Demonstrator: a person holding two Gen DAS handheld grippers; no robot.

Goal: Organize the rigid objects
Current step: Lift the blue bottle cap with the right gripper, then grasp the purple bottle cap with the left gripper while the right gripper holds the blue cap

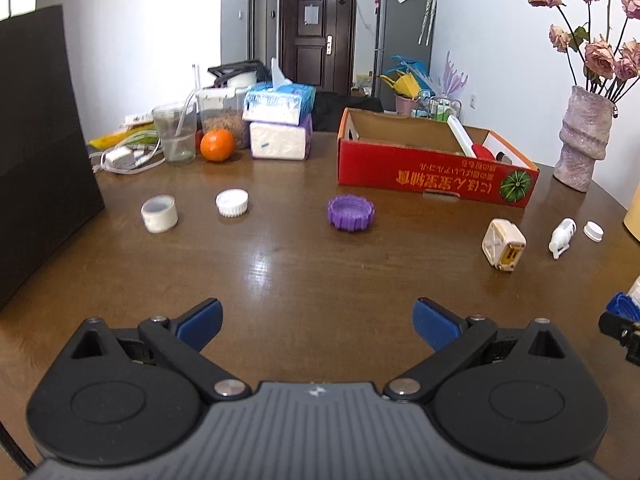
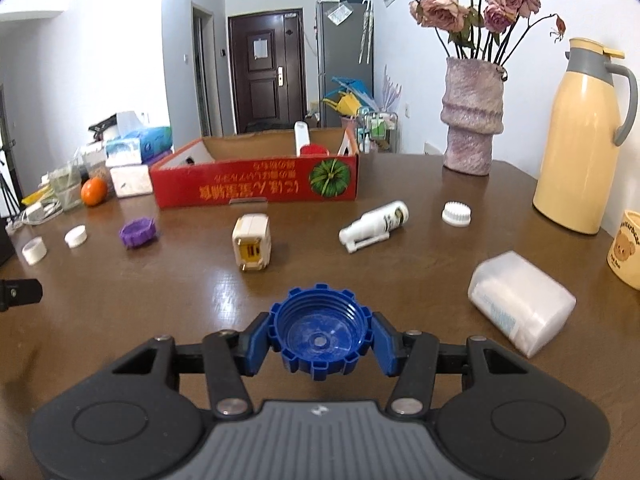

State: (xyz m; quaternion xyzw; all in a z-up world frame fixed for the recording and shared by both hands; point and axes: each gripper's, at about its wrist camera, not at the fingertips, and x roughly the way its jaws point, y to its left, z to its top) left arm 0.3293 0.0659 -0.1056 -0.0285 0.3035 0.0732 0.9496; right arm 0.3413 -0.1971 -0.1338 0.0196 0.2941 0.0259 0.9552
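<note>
One round blue plastic cap [image 2: 320,332] with bumpy teeth round its rim sits squeezed in the right tongs [image 2: 320,338], hollow side up, just above the shiny brown wooden surface [image 2: 180,292]. Ridges ring its inside. Left tongs [image 1: 318,320] stand wide with nothing in them. Farther back lies a toothed purple plastic cap [image 1: 351,213] and a red cardboard box [image 2: 256,188].

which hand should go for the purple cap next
Left. The left gripper is open and empty, and the purple cap lies ahead of it on the table with nothing in between. The right gripper is shut on the blue cap.
</note>
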